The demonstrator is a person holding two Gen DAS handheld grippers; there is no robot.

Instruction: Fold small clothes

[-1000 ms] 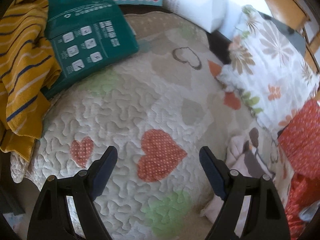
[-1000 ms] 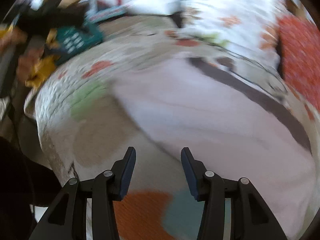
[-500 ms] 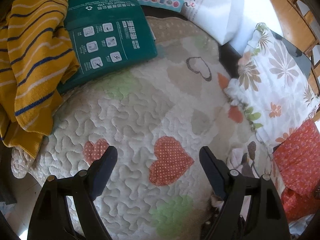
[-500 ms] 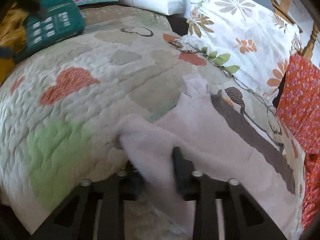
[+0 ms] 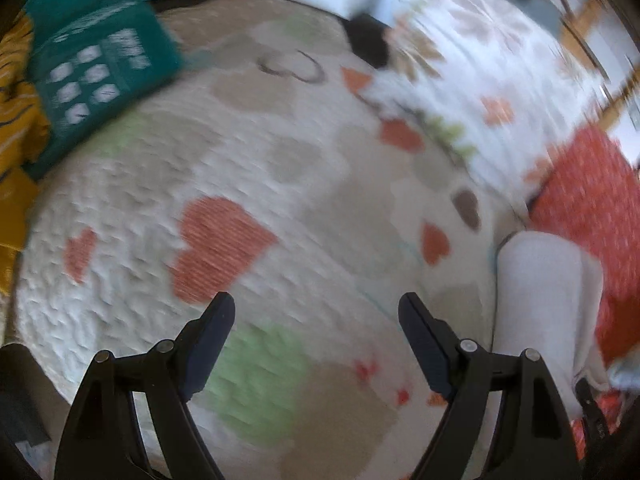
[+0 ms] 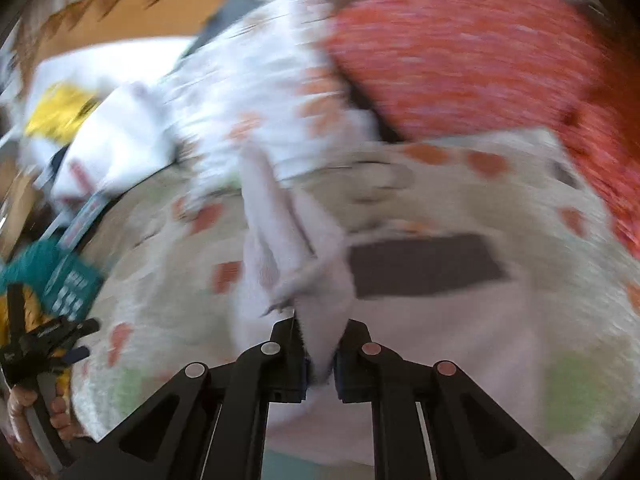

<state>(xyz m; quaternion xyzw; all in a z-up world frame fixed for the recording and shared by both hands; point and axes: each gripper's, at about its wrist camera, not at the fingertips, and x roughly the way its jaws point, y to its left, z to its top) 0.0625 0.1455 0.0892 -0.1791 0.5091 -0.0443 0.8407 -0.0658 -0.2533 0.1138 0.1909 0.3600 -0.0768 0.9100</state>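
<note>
— Right gripper (image 6: 320, 354), what's it doing?

— Jaws pinched nearly together on a fold of the pale pink garment (image 6: 296, 264). From my right wrist view the cloth bunches up out of the fingers and spreads over the quilt (image 6: 460, 168), a dark grey patch (image 6: 424, 266) showing on it.

— And the left gripper (image 5: 316, 320)?

— Spread wide, nothing between the fingers, above the quilt's heart pattern. My left view catches the pink cloth only as a pale lump at far right.

— Anything one camera misses?

— Left view shows the green package (image 5: 100, 72) and yellow striped cloth (image 5: 16, 80) clearly. Right view shows the red floral fabric (image 6: 472, 52) large, and the left gripper small at its left edge, a hand (image 6: 36, 412) below. Both views are blurred.
</note>
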